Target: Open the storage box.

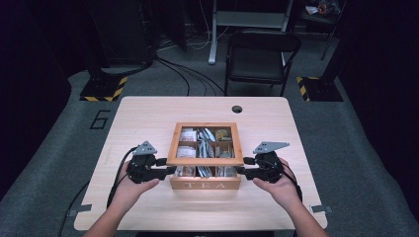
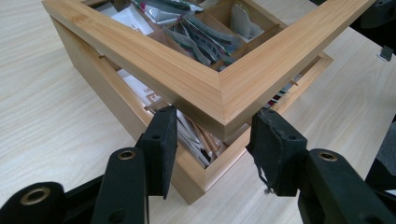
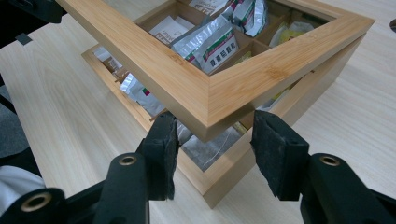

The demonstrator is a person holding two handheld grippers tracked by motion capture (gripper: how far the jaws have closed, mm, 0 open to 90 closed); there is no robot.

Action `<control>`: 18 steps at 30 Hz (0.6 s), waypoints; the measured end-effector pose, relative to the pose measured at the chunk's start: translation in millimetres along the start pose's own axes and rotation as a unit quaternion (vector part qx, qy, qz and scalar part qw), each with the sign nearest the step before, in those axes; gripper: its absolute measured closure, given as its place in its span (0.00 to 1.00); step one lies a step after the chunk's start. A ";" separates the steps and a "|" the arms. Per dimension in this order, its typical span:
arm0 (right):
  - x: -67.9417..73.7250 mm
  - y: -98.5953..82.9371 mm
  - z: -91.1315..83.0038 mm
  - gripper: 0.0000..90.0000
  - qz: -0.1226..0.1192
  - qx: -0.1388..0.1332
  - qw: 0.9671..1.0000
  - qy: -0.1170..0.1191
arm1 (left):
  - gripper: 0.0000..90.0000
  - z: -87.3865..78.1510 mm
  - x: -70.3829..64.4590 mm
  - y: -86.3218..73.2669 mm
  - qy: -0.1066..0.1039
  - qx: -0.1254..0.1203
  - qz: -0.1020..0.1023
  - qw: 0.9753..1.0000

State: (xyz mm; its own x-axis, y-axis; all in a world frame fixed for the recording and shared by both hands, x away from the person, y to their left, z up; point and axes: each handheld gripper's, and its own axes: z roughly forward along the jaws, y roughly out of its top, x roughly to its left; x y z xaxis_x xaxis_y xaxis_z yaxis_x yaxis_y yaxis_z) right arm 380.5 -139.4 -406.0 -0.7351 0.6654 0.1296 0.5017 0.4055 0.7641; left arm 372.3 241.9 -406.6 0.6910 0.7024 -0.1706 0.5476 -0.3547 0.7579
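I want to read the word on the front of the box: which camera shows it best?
The high view: the front panel of the tea box faces the camera, with the lettering TEA across it. The left gripper view and right gripper view show the lifted lid's corners and the sachets, not the lettering.

Overhead forward-down view; two close gripper views sharing tea box (image 1: 205, 184) corners.
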 end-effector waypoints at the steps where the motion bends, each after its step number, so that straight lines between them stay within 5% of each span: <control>1: 0.0 1.1 -0.3 0.56 0.001 -0.001 1.000 0.000 | 0.56 0.2 0.1 1.1 -0.002 -0.002 -0.003 1.000; 7: -0.6 12.1 -0.8 0.50 -0.006 0.006 1.000 -0.007 | 0.52 0.6 2.7 9.6 -0.010 0.002 -0.016 1.000; 18: -5.7 30.8 -0.2 0.46 -0.012 0.013 1.000 -0.017 | 0.50 5.0 8.4 27.4 -0.001 0.001 -0.011 1.000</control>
State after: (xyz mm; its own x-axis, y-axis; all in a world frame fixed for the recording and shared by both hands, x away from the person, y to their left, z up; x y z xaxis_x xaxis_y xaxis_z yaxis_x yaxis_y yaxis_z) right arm 400.0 -130.8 -383.1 -0.7317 0.6759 0.0885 0.4957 0.4385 0.7497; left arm 395.5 235.1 -390.4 0.6792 0.7095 -0.1881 0.5634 -0.3397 0.7531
